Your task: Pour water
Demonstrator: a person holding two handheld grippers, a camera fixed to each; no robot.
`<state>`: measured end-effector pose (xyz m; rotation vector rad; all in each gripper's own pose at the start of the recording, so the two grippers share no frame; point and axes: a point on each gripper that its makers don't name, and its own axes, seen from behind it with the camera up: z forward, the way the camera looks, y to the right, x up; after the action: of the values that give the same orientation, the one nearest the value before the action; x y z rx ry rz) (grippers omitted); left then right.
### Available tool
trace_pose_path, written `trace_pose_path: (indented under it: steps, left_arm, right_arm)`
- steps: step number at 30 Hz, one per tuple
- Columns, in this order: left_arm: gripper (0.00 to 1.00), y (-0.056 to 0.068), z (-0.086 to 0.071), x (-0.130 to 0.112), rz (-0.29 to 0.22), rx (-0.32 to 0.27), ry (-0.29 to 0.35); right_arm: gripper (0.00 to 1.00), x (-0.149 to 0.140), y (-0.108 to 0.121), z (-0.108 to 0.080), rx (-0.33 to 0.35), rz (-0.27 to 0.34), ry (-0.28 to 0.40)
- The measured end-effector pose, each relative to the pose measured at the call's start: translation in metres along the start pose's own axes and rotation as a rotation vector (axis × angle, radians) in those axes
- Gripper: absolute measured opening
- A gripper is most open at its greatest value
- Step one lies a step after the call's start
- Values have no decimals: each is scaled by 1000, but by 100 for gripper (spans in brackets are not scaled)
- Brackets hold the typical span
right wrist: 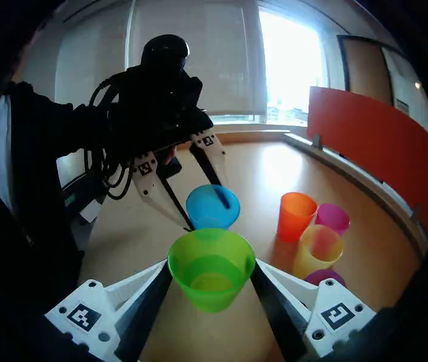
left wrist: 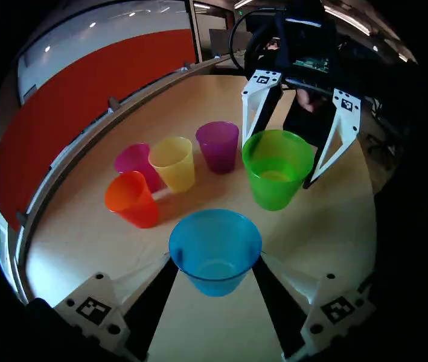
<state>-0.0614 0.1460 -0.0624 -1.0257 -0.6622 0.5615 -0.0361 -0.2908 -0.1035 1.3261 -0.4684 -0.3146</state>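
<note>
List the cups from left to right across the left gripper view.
Orange translucent plastic cup → yellow translucent plastic cup → purple translucent plastic cup → green translucent plastic cup. The pink plastic cup and blue plastic cup are left out: their places overlap others.

At lower centre the right gripper (right wrist: 212, 265) presses both fingers on the sides of a translucent green plastic cup (right wrist: 212, 283) with some liquid in its bottom. Just behind it, mid-frame, the left gripper (right wrist: 209, 215) clasps a translucent blue plastic cup (right wrist: 204, 208). On the pale wooden table (right wrist: 262, 169) at right cluster an orange cup (right wrist: 295, 216), pink cup (right wrist: 333, 217), yellow cup (right wrist: 317, 248) and purple cup (right wrist: 324, 277), all plastic.
</note>
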Motion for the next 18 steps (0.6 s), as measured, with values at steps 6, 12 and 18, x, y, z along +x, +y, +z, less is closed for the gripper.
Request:
trace_pose_path:
  steps: [6, 12, 18]
  left_arm:
    - [84, 3, 5, 0, -5, -14, 3]
    - [84, 3, 9, -2, -3, -16, -2]
    - [84, 2, 13, -5, -6, -21, -9]
  right_arm:
    - [91, -8, 2, 4, 0, -2, -15]
    - [91, -16, 2, 8, 1, -8, -31]
    - [91, -23, 4, 11, 1, -9, -45]
